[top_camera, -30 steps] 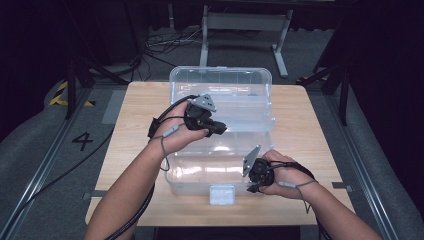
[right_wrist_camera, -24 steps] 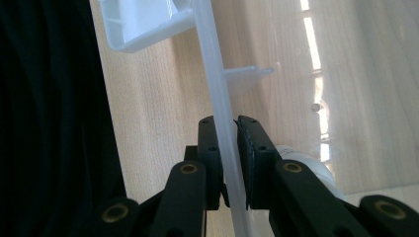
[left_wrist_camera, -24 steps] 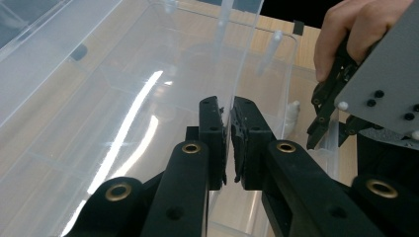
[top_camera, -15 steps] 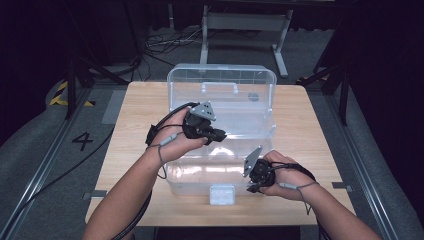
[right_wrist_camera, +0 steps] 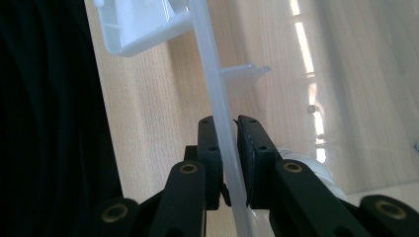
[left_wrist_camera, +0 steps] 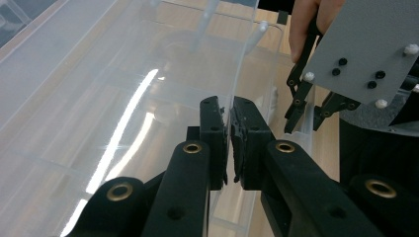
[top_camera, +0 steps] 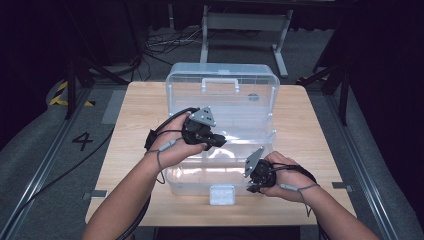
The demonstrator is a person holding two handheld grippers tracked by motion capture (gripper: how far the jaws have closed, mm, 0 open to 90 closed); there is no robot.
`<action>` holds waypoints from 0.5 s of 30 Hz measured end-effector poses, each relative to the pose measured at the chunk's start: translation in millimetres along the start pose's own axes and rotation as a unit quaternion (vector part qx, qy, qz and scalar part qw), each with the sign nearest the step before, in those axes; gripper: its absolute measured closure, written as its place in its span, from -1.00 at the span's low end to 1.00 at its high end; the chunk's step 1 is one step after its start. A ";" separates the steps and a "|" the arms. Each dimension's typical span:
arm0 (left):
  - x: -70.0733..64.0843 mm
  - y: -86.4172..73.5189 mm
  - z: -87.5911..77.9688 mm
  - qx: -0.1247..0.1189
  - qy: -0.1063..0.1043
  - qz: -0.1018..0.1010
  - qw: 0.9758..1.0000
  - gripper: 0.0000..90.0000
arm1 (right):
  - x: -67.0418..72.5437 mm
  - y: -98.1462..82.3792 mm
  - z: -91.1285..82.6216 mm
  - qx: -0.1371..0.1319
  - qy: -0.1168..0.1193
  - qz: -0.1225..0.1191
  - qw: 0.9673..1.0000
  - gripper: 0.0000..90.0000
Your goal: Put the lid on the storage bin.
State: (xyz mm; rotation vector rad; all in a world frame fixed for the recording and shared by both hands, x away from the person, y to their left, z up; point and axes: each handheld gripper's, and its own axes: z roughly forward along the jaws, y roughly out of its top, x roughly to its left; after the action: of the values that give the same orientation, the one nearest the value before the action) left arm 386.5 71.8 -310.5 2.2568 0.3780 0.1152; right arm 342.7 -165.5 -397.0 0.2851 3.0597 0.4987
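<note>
A clear plastic storage box point(top_camera: 172, 176) stands on the wooden table, its hinged lid point(top_camera: 222, 102) with a handle tilted up at the back. My left gripper point(top_camera: 219, 142) reaches over the box and is shut on the lid's thin clear free edge point(left_wrist_camera: 237, 74), which runs between the pads point(left_wrist_camera: 213, 123). My right gripper point(top_camera: 251, 187) sits at the box's near right side, shut on the clear front wall point(right_wrist_camera: 213, 94). In the left gripper view the right gripper shows at the upper right with its grey plate point(left_wrist_camera: 368, 47).
A white latch point(top_camera: 222, 194) hangs at the middle of the box's front. The wooden table point(top_camera: 137, 112) has bare strips left and right of the box. Beyond it are dark floor, cables and a metal frame point(top_camera: 245, 22).
The left gripper has come slightly toward the near side with the lid's edge held in it. The right gripper has stayed on the front wall.
</note>
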 end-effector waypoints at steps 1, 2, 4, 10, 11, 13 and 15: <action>-0.3 -0.6 -0.2 0.000 -0.002 -0.001 1.000 0.88 | 0.2 -0.2 -0.1 0.000 -0.001 0.000 1.000 0.80; -0.8 -1.1 -0.1 -0.001 -0.001 -0.001 1.000 0.88 | 0.5 -0.3 -0.2 0.000 -0.002 0.002 1.000 0.80; -1.8 -1.5 0.0 -0.001 -0.002 0.000 1.000 0.88 | 0.9 -0.4 -0.3 -0.001 -0.003 0.004 1.000 0.80; -6.2 -3.9 1.1 0.002 -0.006 0.001 1.000 0.88 | 1.8 -2.1 -0.3 -0.007 -0.010 0.001 1.000 0.79; -6.2 -3.9 1.1 0.002 -0.006 0.001 1.000 0.88 | 1.8 -2.1 -0.3 -0.007 -0.010 0.001 1.000 0.79; -6.9 -4.5 1.1 0.003 -0.008 0.001 1.000 0.88 | 2.5 -2.0 -0.3 -0.007 -0.013 0.001 1.000 0.79; -9.0 -5.6 1.7 0.003 -0.009 0.001 1.000 0.88 | 3.9 -1.6 -0.2 -0.007 -0.016 0.008 1.000 0.79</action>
State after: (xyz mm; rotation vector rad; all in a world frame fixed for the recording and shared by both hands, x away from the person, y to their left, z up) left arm 377.0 71.2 -315.4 2.2634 0.3677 0.0957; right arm 338.6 -166.3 -397.3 0.3138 3.0233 0.5123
